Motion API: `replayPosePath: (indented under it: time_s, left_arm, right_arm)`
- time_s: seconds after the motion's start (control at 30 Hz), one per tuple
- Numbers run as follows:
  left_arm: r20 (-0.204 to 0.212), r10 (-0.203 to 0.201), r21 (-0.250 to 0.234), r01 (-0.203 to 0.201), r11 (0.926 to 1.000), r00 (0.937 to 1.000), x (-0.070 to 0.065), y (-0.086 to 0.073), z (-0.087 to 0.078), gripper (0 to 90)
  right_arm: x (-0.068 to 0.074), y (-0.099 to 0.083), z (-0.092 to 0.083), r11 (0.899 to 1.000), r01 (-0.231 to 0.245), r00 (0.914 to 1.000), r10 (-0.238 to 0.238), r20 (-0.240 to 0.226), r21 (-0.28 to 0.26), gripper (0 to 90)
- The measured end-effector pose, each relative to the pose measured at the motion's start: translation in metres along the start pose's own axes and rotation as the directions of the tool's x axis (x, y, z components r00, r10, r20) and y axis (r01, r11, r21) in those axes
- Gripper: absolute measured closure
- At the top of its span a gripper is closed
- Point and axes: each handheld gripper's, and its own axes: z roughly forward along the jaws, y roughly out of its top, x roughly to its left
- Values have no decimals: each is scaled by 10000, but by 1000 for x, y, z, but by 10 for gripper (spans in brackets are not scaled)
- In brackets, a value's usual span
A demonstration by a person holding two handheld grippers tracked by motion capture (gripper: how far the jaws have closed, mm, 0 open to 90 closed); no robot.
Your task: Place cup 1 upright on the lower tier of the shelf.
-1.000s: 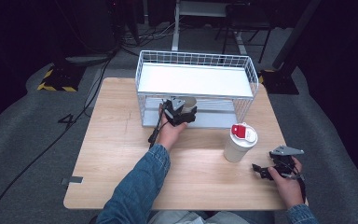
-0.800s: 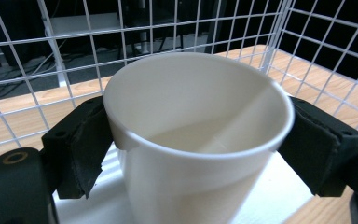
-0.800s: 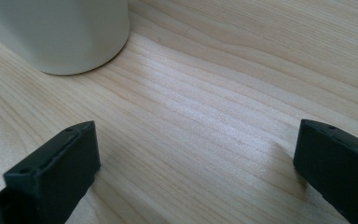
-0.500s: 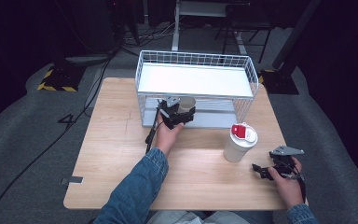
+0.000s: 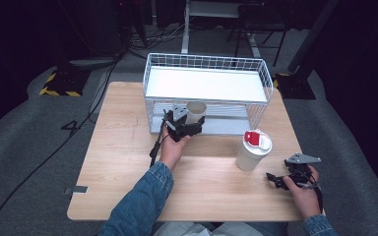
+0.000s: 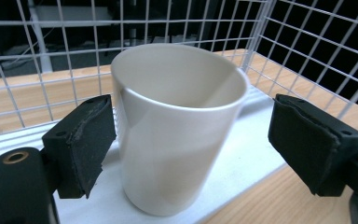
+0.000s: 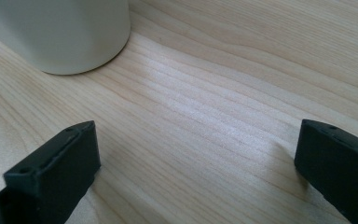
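A cream handleless cup [image 6: 177, 126] stands upright on the white lower shelf [image 6: 242, 158] of a wire rack [image 5: 206, 63], at its front opening. My left gripper [image 5: 191, 127] is open around the cup, one black pad on each side; the right pad stands clearly apart from the cup wall, the left pad close beside it. My right gripper [image 5: 277, 180] rests low over the wooden table [image 5: 123, 147] near the front right, open with bare wood between its jaws. A white tumbler with a red lid [image 5: 253, 149] stands just left of it, and its base [image 7: 60, 32] shows in the right gripper view.
The rack has a white top shelf [image 5: 204, 84] with a raised wire rim, and wire sides enclose the lower shelf. A black cable [image 5: 155, 147] trails from the left gripper along the table. Dark floor and equipment surround the table.
The left gripper has shifted only slightly at the rack's front, with the cup staying between its jaws. The right hand and tumbler have not moved.
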Motion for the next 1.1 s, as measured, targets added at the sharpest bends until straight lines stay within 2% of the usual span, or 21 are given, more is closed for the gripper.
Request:
replayPosePath:
  time_s: [0.23,0.33,0.57,0.6,0.63,0.67,0.73,0.8,0.83,0.87,1.1]
  left_arm:
    - [87,447,-67,-446,9990,9990,-8,4,-21,154]
    - [34,652,-93,-652,9978,9979,-12,7,-35,154]
    - [131,783,-284,-779,9966,9968,-19,11,-57,154]
    - [99,812,-182,-810,9965,9966,-22,11,-64,154]
    - [99,812,-182,-810,9965,9966,-22,11,-64,154]
    - [63,993,-41,-993,9950,9950,-24,12,-71,155]
    - [61,963,-19,-963,9953,9953,-26,12,-75,154]
    - [99,1210,36,-1211,9926,9926,-28,13,-86,154]
    - [99,1210,36,-1211,9926,9926,-28,13,-86,154]
    - [133,1286,75,-1288,9916,9916,-28,13,-93,154]
    - [135,1251,415,-1256,9912,9921,-25,10,-114,154]
  right_arm:
    - [0,0,0,10000,-2,10000,2,1,3,0]
    - [0,0,0,10000,-2,10000,2,0,6,0]
    - [0,0,0,10000,-4,10000,4,1,19,0]
    - [0,0,0,10000,-5,10000,5,4,28,1]
    - [0,0,0,10000,-7,10000,7,5,27,0]
    - [0,0,0,10000,1,10000,-1,-2,39,0]
    - [0,0,0,10000,-6,10000,6,-7,42,0]
    - [0,1,1,10000,-1,10000,1,-41,28,0]
    - [0,1,1,10000,-1,10000,1,-41,28,0]
    - [0,1,1,10000,33,10000,-32,-53,28,0]
    - [0,1,1,10000,30,10000,-30,-54,27,0]
